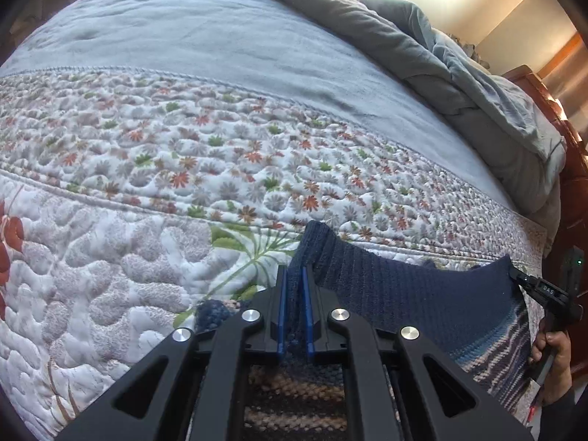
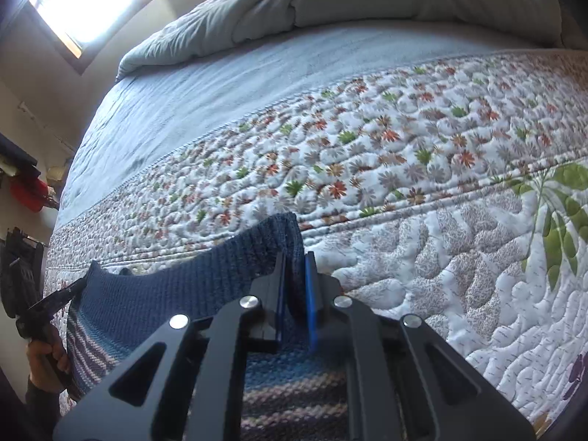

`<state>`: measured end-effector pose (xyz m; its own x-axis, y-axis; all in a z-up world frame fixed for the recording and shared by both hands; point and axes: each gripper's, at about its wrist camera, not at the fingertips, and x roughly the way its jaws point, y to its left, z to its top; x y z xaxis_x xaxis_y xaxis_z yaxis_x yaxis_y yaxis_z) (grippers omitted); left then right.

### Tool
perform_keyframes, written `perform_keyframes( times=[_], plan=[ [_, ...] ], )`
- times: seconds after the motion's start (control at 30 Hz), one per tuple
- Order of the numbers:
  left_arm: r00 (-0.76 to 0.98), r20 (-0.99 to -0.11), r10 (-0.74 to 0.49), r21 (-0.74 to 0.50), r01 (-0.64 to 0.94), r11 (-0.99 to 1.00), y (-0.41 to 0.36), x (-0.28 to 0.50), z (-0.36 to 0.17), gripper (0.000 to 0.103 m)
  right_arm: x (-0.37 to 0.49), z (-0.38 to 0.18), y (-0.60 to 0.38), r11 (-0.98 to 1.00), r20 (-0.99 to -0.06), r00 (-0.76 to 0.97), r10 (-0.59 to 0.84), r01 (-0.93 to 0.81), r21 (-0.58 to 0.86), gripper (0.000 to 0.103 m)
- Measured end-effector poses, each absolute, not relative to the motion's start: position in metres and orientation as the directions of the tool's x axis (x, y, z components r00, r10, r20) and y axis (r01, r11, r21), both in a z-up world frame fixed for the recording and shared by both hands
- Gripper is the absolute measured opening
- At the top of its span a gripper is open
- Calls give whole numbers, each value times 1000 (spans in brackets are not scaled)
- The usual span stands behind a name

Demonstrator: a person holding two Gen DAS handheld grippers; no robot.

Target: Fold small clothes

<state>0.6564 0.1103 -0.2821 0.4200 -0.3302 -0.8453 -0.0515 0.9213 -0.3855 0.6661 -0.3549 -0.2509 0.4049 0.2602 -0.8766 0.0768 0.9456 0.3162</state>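
Both my claws are clamped on the same knit garment (image 1: 397, 286), dark blue at the top edge with blue, pink and cream stripes lower down.

Left gripper (image 1: 294, 286): its 2 blue pads (image 1: 281, 312) are pressed together on 1 top corner, knit bunched between them.

Right gripper (image 2: 294, 286): likewise closed on the other top corner; its fingers pinch the ribbed edge.

The garment hangs between the 2 grips, its top edge sagging slightly, over the near part of the floral quilt (image 1: 183, 154). I judge the 2-corner hold is meant to spread the piece flat and square before laying it down for the 1st fold.

Far side: plain blue blanket (image 1: 183, 44), then a rumpled grey duvet (image 2: 330, 3).

Lower hem not visible; cannot tell whether it touches the quilt.
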Motion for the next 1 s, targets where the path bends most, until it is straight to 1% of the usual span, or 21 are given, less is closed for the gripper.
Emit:
perform_keyframes(
  times=[0.07,0.1,0.13,0.17,0.23,0.27,0.33,0.37,0.47,0.53,0.6,0.67,0.73,0.77,0.8,0.83,0.87,0.93,1.0],
  plan=[
    [416,-846,-335,-390,-54,919,111,654,-283,9,665,-260,-352,946,-891,367,267,78,315,12],
    [415,-841,-347,-404,-55,913,113,652,-280,10,660,-258,-351,951,-889,386,248,76,298,15],
    [424,-835,-351,-411,-56,910,115,649,-274,12,654,-251,-350,953,-880,405,248,63,297,25],
    [444,-821,-358,-424,-54,904,118,644,-264,14,648,-244,-350,953,-870,424,250,53,300,28],
    [481,-790,-382,-448,-27,894,121,629,-242,14,627,-219,-349,961,-834,500,233,15,277,28],
    [505,-765,-400,-459,9,888,121,615,-229,14,617,-210,-350,959,-818,520,245,-4,285,28],
    [513,-738,-438,-475,67,878,115,593,-218,14,593,-201,-346,941,-800,514,311,-47,336,28],
    [500,-736,-457,-474,101,874,109,578,-216,14,584,-203,-343,934,-805,491,334,-56,354,28],
    [445,-750,-490,-485,135,864,94,551,-231,14,562,-220,-332,931,-830,434,350,-66,358,26],
    [416,-781,-466,-454,135,881,88,542,-246,14,557,-233,-333,931,-843,413,344,-34,363,25],
    [388,-802,-454,-452,104,886,91,534,-262,14,557,-245,-337,932,-858,386,338,-9,363,24],
    [389,-798,-461,-469,82,879,98,533,-273,8,557,-253,-336,935,-864,379,331,-9,354,24],
    [389,-797,-462,-476,66,877,104,533,-278,5,554,-248,-338,929,-860,380,341,5,371,24],
    [386,-791,-475,-494,54,868,106,533,-280,5,551,-245,-338,919,-850,382,362,8,395,27],
    [389,-784,-484,-508,45,860,109,532,-278,5,544,-237,-342,903,-831,394,393,6,430,28],
    [398,-774,-493,-522,40,852,111,529,-274,6,533,-228,-347,890,-811,415,412,7,456,28],
    [416,-754,-509,-542,44,839,114,522,-266,14,520,-220,-353,883,-798,434,418,11,468,28],
    [437,-727,-529,-558,72,827,115,507,-254,20,494,-211,-367,883,-789,463,405,26,469,28],
    [452,-714,-535,-555,102,826,117,486,-245,22,470,-219,-383,877,-796,463,390,78,474,28]
  ],
)
